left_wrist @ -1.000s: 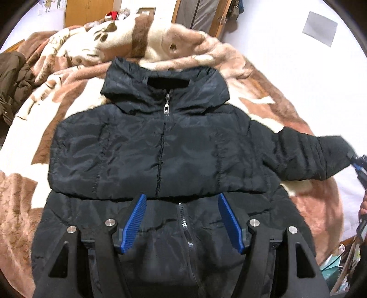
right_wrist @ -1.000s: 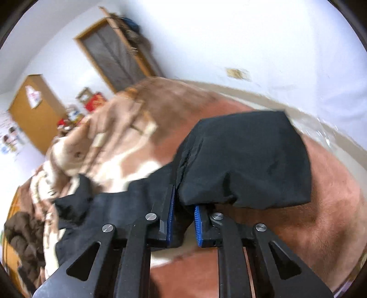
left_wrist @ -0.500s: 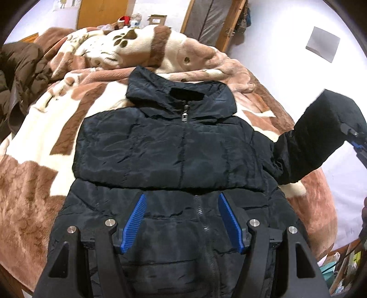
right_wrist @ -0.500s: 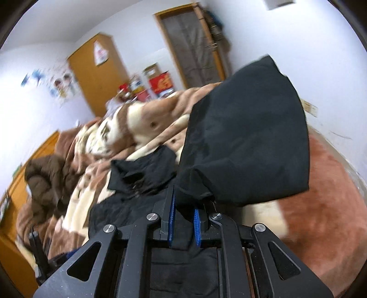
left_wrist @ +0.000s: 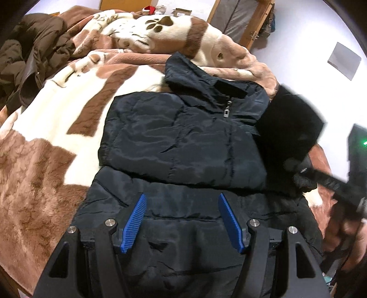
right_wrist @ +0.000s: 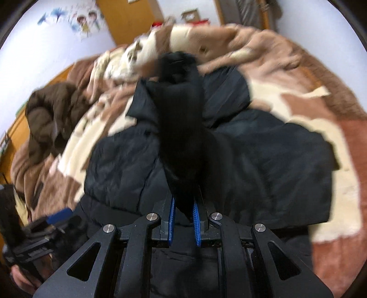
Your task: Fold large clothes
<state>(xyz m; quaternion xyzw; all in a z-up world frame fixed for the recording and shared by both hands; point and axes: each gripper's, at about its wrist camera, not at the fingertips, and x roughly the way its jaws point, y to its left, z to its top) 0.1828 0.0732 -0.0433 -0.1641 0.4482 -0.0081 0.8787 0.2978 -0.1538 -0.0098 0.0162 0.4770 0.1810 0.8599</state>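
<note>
A black padded jacket [left_wrist: 183, 142] lies front up on the bed, zipped, its collar toward the far end. Its left sleeve lies folded across the chest. My left gripper [left_wrist: 181, 220] is open and empty, hovering over the jacket's lower front. My right gripper [right_wrist: 183, 215] is shut on the cuff of the right sleeve [right_wrist: 181, 128] and holds it raised over the jacket's chest [right_wrist: 263, 165]. In the left wrist view the lifted sleeve [left_wrist: 289, 128] hangs blurred at the jacket's right side, with the right gripper [left_wrist: 305, 170] below it.
The bed is covered by a brown and cream plush blanket [left_wrist: 45, 142]. A brown coat [left_wrist: 27, 68] lies heaped at the bed's far left, also in the right wrist view [right_wrist: 52, 119]. A white wall [left_wrist: 321, 34] runs along the right. A wooden wardrobe [right_wrist: 128, 16] stands behind.
My right gripper has lifted the right sleeve off the blanket and swung it inward, over the jacket's chest. My left gripper has stayed open over the hem, shifting left.
</note>
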